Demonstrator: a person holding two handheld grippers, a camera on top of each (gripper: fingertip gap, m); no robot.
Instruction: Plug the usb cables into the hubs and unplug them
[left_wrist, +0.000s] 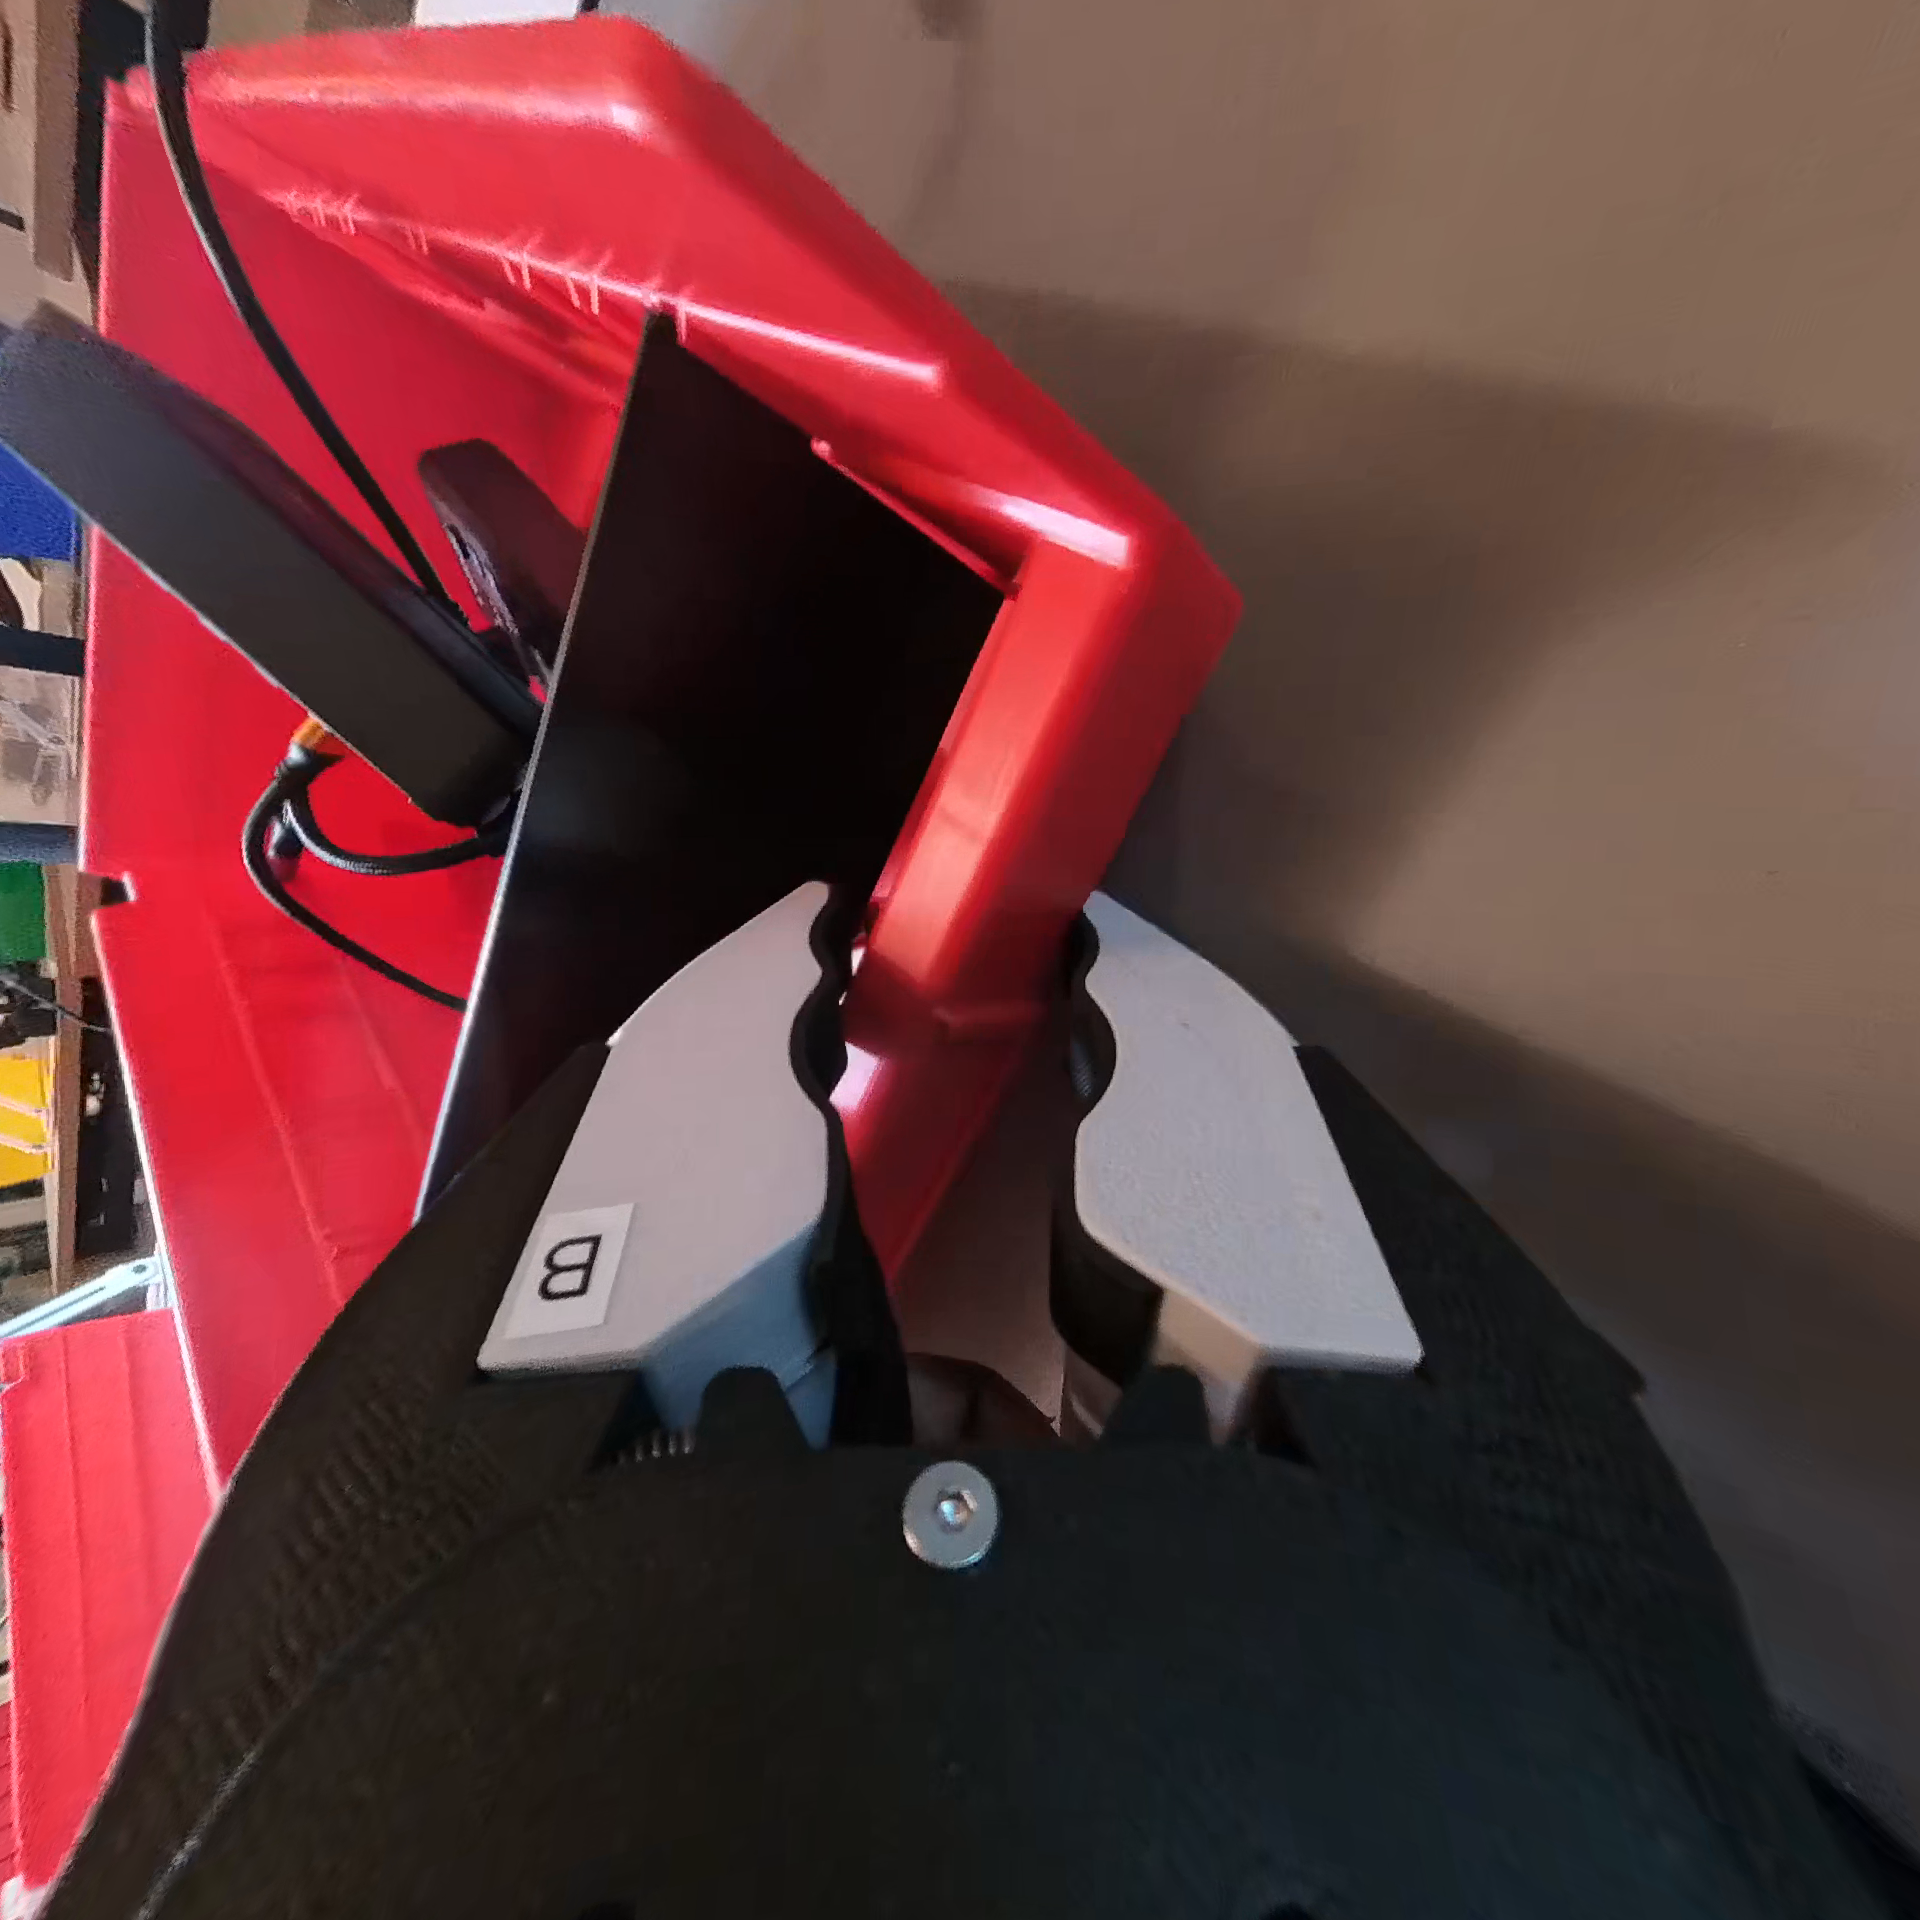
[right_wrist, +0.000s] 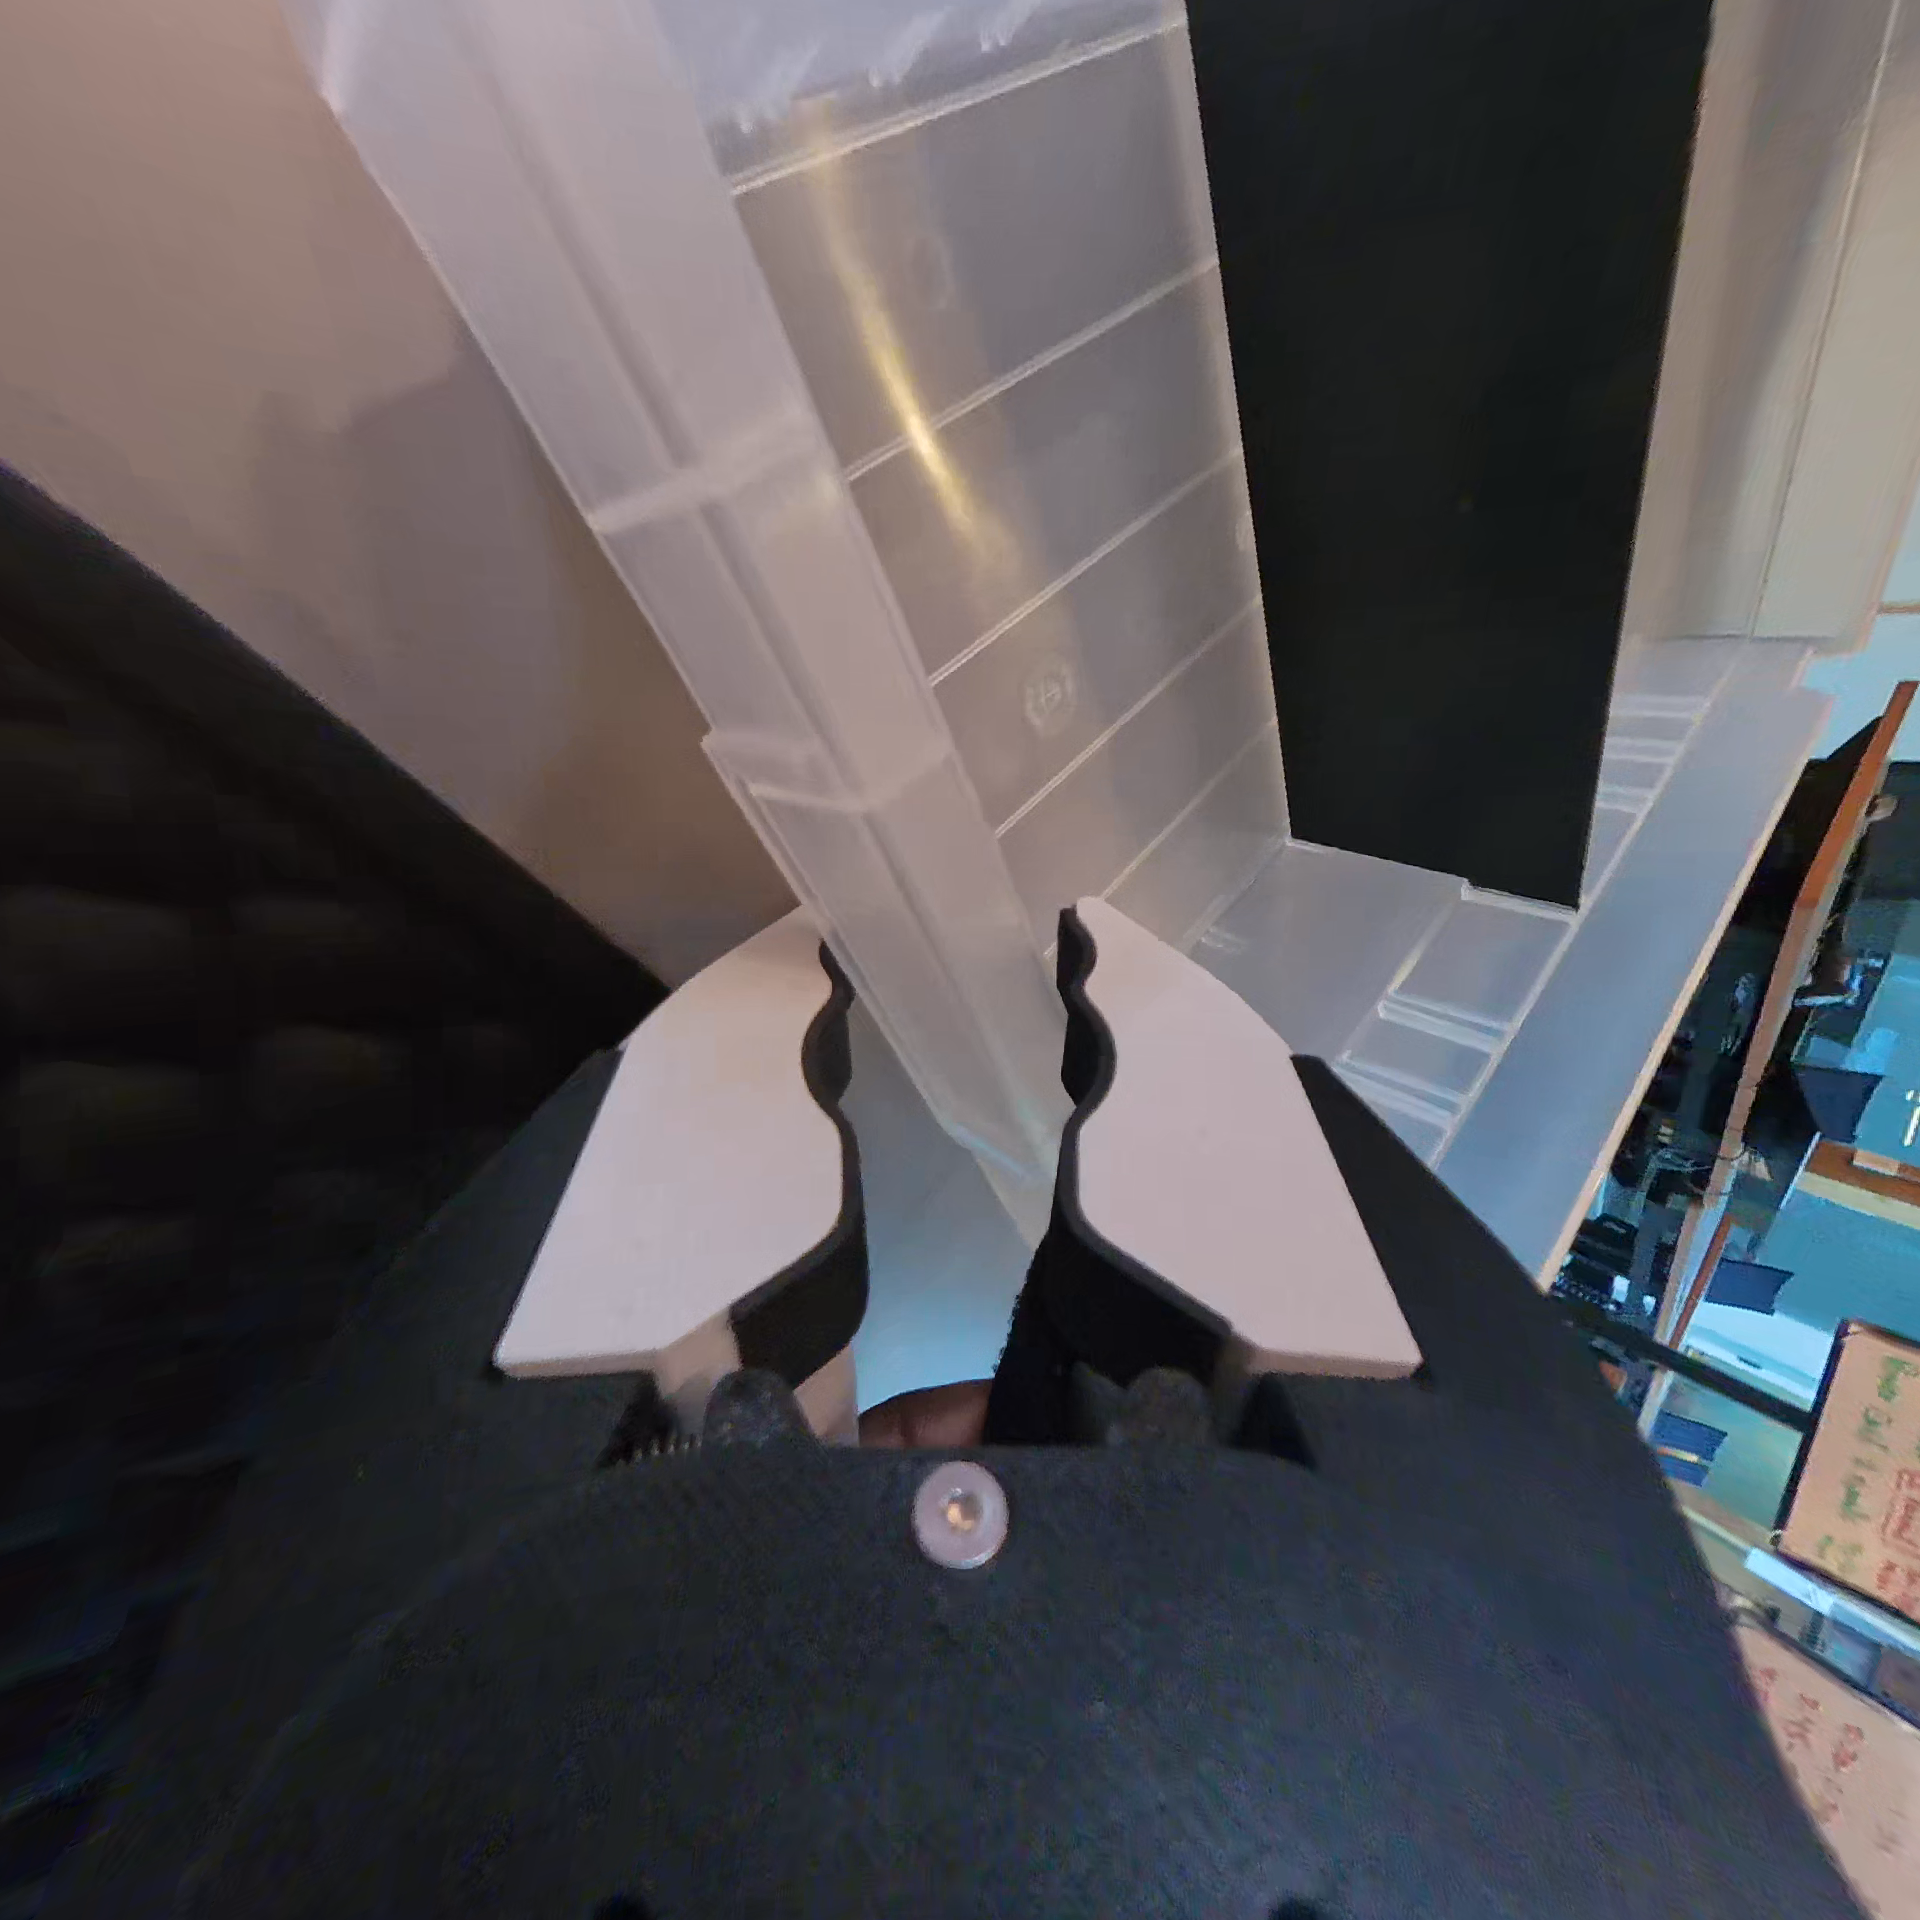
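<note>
Dim warm light; motion blur, fisheye edges, glare streak on clear bin (right_wrist: 966, 436).

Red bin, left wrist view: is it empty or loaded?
Loaded. The red bin holds black cables and a black divider.

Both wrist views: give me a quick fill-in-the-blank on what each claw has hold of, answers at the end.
1. The left claw straddles the corner rim of a ____ bin.
2. The right claw straddles the rim of a ____ bin.
3. Black cables lie inside the ____ bin.
4. A flat ____ divider panel stands in the bin at the left claw.

Missing words: red; translucent; red; black
</note>
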